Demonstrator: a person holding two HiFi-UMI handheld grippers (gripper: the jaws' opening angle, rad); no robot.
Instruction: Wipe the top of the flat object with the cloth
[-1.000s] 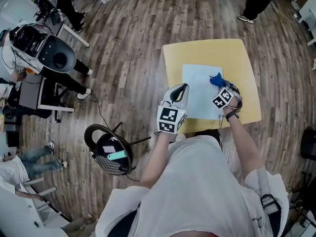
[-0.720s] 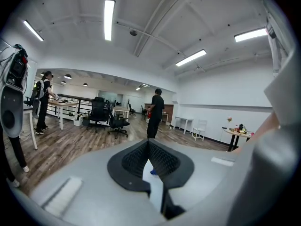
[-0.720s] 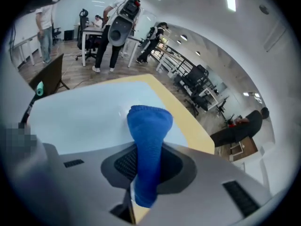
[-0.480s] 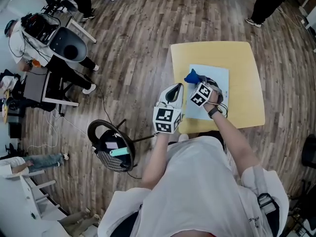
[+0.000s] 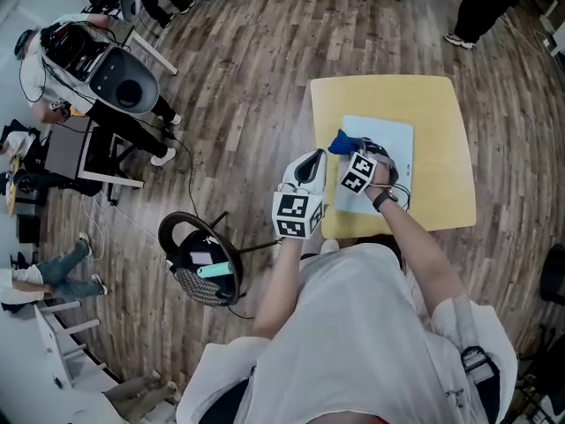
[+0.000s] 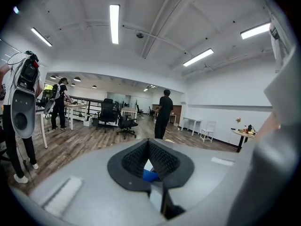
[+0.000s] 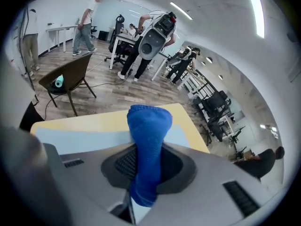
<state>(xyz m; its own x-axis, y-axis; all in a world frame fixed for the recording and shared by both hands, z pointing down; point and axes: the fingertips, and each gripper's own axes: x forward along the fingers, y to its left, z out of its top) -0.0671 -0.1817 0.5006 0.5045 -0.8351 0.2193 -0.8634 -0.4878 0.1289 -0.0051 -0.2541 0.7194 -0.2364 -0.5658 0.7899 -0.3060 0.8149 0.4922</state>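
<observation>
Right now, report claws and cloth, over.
Right claw shut on blue cloth, at pale sheet's left edge. Left claw shut, empty, beside table edge. Nothing blocking.

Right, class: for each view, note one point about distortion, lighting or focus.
Head view: the wide lens bows the wooden plank floor around the square yellow table; even light. Left gripper view: the ceiling strip light blows out white, corners go dark. Right gripper view: strong fisheye curve; the blue knitted cloth is sharp.
</observation>
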